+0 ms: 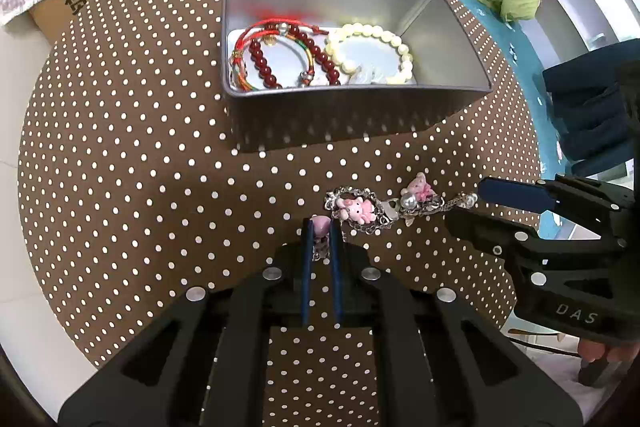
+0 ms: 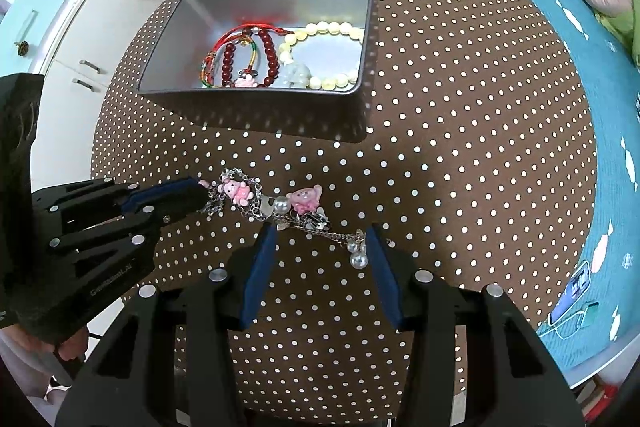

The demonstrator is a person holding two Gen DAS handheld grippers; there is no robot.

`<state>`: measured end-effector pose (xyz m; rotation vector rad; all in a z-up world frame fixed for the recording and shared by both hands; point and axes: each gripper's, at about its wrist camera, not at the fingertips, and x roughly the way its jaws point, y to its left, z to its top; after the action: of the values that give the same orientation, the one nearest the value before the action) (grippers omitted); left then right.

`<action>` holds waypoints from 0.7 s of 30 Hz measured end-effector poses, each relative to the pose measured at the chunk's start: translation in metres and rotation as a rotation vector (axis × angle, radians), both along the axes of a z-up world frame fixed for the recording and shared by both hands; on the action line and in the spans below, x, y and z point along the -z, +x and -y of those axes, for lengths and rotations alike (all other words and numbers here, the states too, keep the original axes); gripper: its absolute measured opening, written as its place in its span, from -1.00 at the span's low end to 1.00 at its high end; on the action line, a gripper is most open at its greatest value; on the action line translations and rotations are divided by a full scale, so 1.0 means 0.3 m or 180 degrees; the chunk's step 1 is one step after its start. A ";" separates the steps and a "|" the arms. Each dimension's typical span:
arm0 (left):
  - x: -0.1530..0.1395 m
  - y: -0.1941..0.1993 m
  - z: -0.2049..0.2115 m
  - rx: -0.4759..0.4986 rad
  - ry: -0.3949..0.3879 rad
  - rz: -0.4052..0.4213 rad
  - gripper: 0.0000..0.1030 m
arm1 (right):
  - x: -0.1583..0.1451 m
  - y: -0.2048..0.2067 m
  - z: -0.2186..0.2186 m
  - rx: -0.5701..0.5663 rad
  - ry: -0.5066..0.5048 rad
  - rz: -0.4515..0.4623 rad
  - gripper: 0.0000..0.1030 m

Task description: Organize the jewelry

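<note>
A silver chain bracelet with pink bear charms (image 1: 360,209) (image 2: 276,203) lies stretched on the polka-dot tabletop. My left gripper (image 1: 321,227) (image 2: 198,189) is shut on the bracelet's left end, by a pink bead. My right gripper (image 2: 320,233) (image 1: 478,195) is open, its fingers either side of the chain's pearl end (image 2: 356,255). A metal tin (image 1: 460,95) (image 2: 368,39) behind holds a dark red bead bracelet (image 1: 260,57) (image 2: 269,51), a red string bracelet (image 1: 244,39), and a cream bead bracelet (image 1: 376,31) (image 2: 320,27).
The round table has a brown polka-dot cloth (image 1: 140,147) (image 2: 460,107). A teal bed cover (image 2: 580,39) with a phone (image 2: 572,291) lies right. White drawers (image 2: 60,39) stand at left.
</note>
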<state>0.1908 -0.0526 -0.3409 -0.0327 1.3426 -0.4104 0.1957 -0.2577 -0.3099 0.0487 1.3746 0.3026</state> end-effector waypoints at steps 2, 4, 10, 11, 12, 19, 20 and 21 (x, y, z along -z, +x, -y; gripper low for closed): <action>-0.014 -0.013 -0.002 -0.0022 -0.0011 0.0030 -0.85 | -0.002 -0.001 0.003 0.0018 0.0000 0.0005 -0.13; -0.036 -0.012 -0.023 -0.0073 -0.0015 0.0065 -0.85 | -0.003 0.000 0.018 0.0041 0.0007 0.0007 -0.13; -0.130 -0.039 -0.101 -0.0221 -0.0080 0.0241 -0.85 | -0.018 -0.003 -0.010 -0.0041 0.0111 0.0043 -0.13; -0.143 -0.048 -0.120 -0.0253 -0.0086 0.0266 -0.85 | -0.020 -0.003 -0.020 -0.0079 0.0137 0.0051 -0.13; -0.157 -0.056 -0.138 -0.0291 -0.0102 0.0287 -0.85 | -0.023 -0.004 -0.032 -0.0126 0.0170 0.0059 -0.13; -0.203 -0.142 -0.238 -0.0491 -0.0134 0.0346 -0.85 | -0.020 -0.009 -0.124 -0.0462 0.0344 0.0063 -0.20; -0.209 -0.155 -0.250 -0.0516 -0.0145 0.0352 -0.85 | -0.018 -0.008 -0.137 -0.0506 0.0349 0.0064 -0.21; -0.222 -0.157 -0.243 -0.0540 -0.0153 0.0355 -0.85 | -0.017 -0.008 -0.147 -0.0533 0.0360 0.0062 -0.22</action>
<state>0.1436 0.0201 -0.2743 -0.1604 1.2096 -0.2966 0.1933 -0.2135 -0.3049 0.0242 1.3437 0.5199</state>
